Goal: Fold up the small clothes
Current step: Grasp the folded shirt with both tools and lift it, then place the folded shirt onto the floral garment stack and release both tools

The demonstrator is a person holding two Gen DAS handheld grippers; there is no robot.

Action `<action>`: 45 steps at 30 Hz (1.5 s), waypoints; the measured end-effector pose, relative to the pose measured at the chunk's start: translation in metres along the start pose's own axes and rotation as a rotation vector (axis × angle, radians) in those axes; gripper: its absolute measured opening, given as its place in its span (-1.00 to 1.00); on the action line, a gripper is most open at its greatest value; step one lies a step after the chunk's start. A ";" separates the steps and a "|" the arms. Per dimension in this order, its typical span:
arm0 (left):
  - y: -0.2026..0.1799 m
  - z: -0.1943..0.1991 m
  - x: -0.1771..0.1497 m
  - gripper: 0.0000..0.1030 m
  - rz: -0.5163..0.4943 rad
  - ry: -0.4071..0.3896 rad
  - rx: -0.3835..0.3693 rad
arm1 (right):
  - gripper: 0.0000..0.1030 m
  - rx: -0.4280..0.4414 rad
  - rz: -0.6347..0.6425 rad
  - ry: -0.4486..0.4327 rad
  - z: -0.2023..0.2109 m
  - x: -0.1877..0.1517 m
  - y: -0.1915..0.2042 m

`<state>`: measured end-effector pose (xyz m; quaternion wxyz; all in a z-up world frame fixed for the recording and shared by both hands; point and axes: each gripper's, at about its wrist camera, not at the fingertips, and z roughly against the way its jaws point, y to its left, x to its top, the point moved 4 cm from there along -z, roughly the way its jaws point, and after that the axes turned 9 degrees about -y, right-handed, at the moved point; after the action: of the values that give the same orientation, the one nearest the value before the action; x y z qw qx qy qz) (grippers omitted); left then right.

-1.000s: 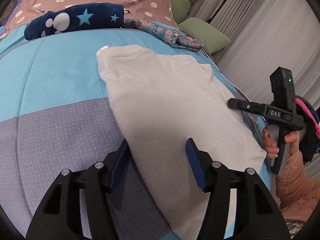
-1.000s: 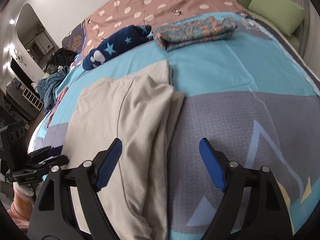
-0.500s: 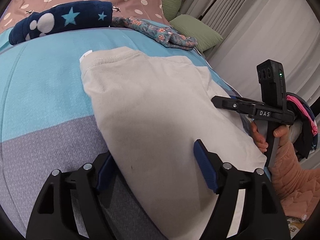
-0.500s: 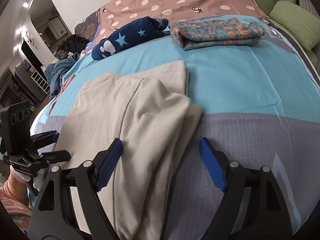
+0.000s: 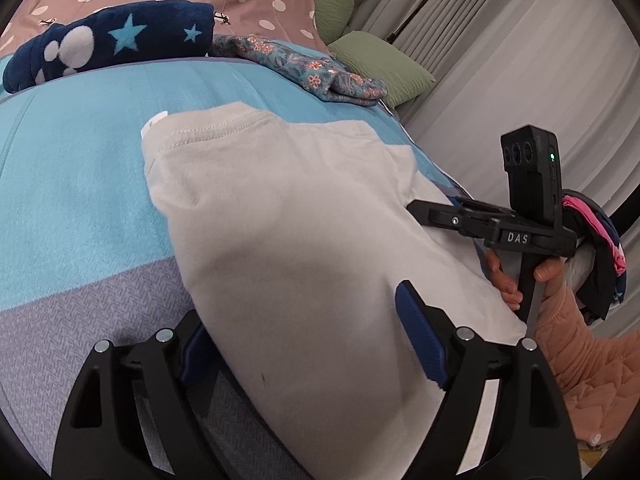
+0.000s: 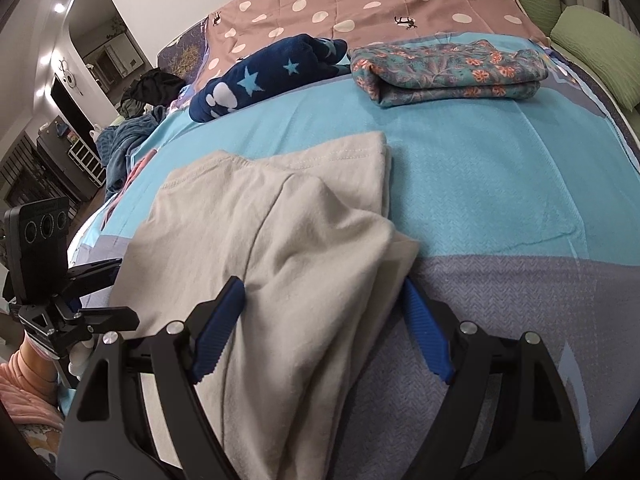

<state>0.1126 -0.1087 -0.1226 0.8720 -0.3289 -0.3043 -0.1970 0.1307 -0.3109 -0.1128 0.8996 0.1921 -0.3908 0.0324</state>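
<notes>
A beige garment (image 5: 288,216) lies partly folded on the blue and grey bedspread (image 5: 72,200), one side doubled over in the right wrist view (image 6: 280,240). My left gripper (image 5: 304,336) straddles the garment's near left corner. Its jaws are opening and the cloth lies loose between the pads. My right gripper (image 6: 320,320) stands open across the near folded edge, and its right fingertip (image 6: 424,332) sits at the cloth's rim. Each gripper shows in the other's view: the right one (image 5: 432,206) at the garment's right side, the left one (image 6: 124,288) at its left.
At the back lie a navy star-patterned blanket (image 6: 256,76) and a folded floral cloth (image 6: 448,72), on a polka-dot cover (image 6: 380,4). Green pillows (image 5: 380,68) and a curtain stand to the right. Dark and pink clothes (image 5: 600,248) hang off the bed's near right edge.
The left jaws have spread wider around the garment's corner. Both grippers have slid in over the cloth, and the right one now spans the folded edge.
</notes>
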 end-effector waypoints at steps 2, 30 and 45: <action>0.003 0.001 0.003 0.41 0.021 -0.006 0.014 | 0.44 0.004 -0.004 0.012 0.005 -0.001 0.001; -0.121 0.001 0.237 -0.71 -0.337 -0.331 0.029 | -0.70 -0.228 0.246 -0.454 0.115 0.209 0.007; 0.031 -0.203 0.262 0.13 -0.310 -0.056 0.352 | 0.24 -0.579 0.160 -0.276 -0.085 0.262 -0.113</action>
<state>0.4034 -0.2651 -0.0849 0.8664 -0.1265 -0.4049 -0.2634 0.3944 -0.4076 -0.0145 0.8500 -0.1002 -0.5159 -0.0356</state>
